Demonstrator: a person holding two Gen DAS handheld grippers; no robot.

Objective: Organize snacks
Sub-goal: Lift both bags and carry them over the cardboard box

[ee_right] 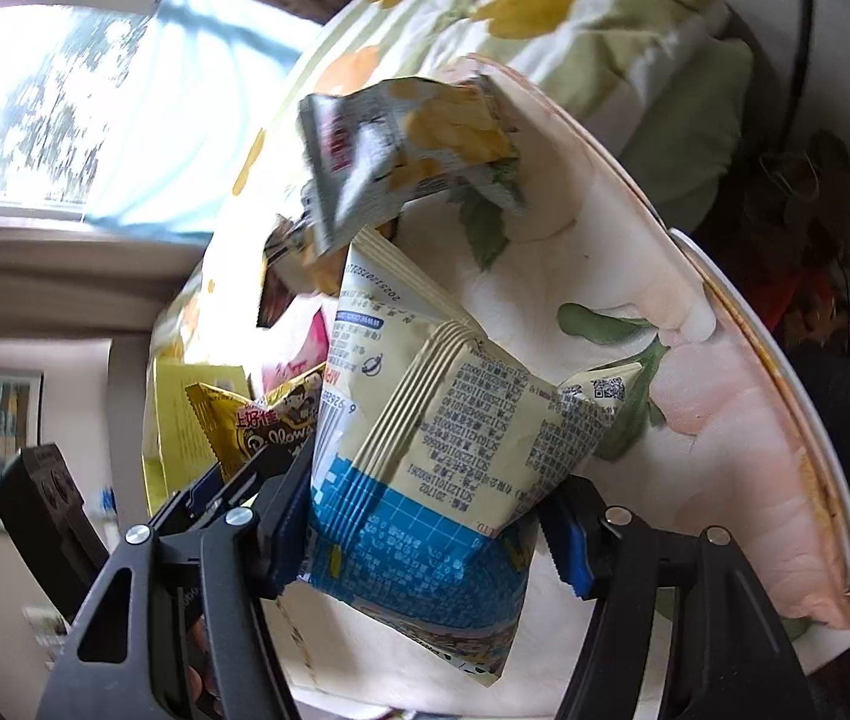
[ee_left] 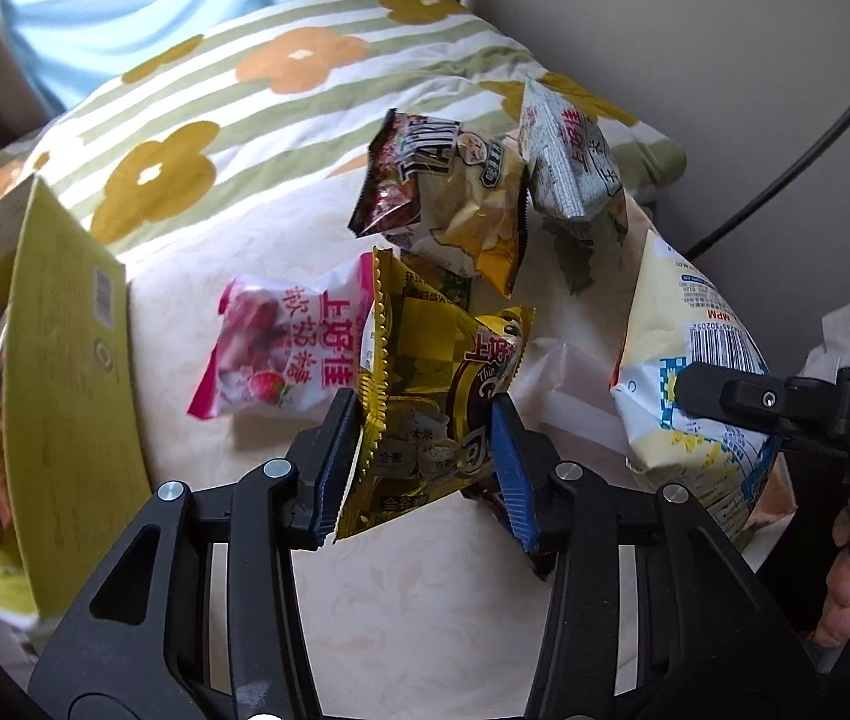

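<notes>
Beside the green carton: two snack bags held clear of the desk, each in its own gripper.
Largest first: the desk (ee_left: 413, 612), cloth-covered, carries the open green carton (ee_left: 71, 372) at its left edge, some snacks already inside; right of the carton lie a pink candy bag (ee_left: 281, 354), then a brown-and-yellow chip bag (ee_left: 454, 204) and a grey-and-yellow bag (ee_left: 568, 168) farther back. The right gripper (ee_right: 425, 531) is clamped on a cream-and-blue bag (ee_right: 454, 450), farthest from the carton; the left gripper (ee_left: 425, 450) pinches a gold bag (ee_left: 425, 396) nearer it. Risks, as judged: slick air-filled foil may slide from either grip; the two bags may collide on converging toward the carton; a swinging bag could knock the loose packets.
</notes>
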